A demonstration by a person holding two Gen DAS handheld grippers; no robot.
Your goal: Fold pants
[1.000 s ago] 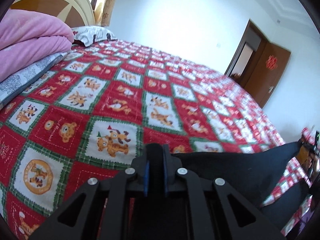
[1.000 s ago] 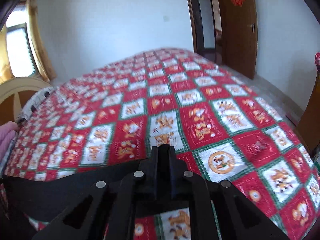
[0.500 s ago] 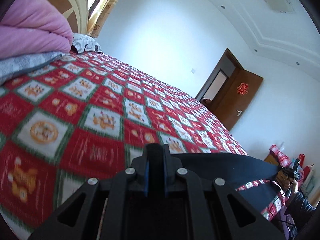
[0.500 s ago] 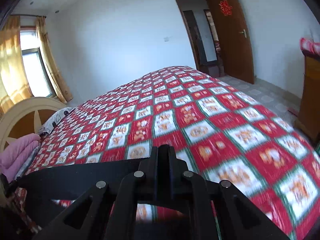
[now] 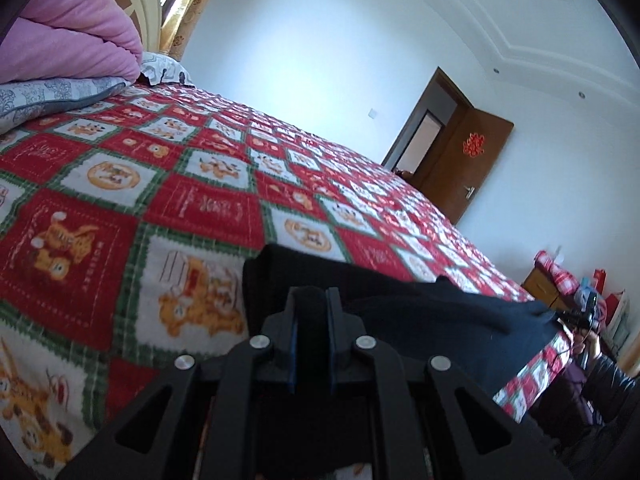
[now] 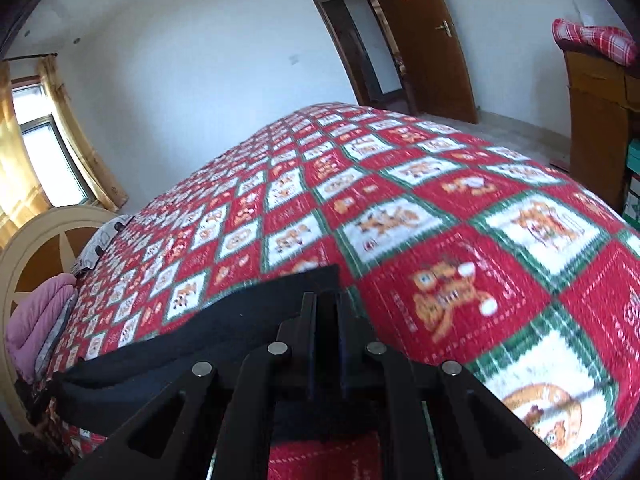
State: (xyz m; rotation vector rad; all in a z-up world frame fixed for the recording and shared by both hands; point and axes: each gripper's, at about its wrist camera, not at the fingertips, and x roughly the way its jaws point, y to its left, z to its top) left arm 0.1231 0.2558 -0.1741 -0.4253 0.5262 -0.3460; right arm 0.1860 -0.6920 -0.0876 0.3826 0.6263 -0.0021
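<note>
Two grippers, both pinched tight on the black pants [image 5: 420,320]: left gripper [image 5: 311,300] on one corner, right gripper [image 6: 326,304] on the other, fabric stretched between them just over the bed [image 5: 200,200]. Looks like the laying-out step; next it needs lowering flat and even.

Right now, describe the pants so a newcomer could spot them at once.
Find the bed's red cartoon-print quilt. At its near edge, the black pants stretch between the left gripper and the right gripper. They are the only plain dark fabric there.
</note>
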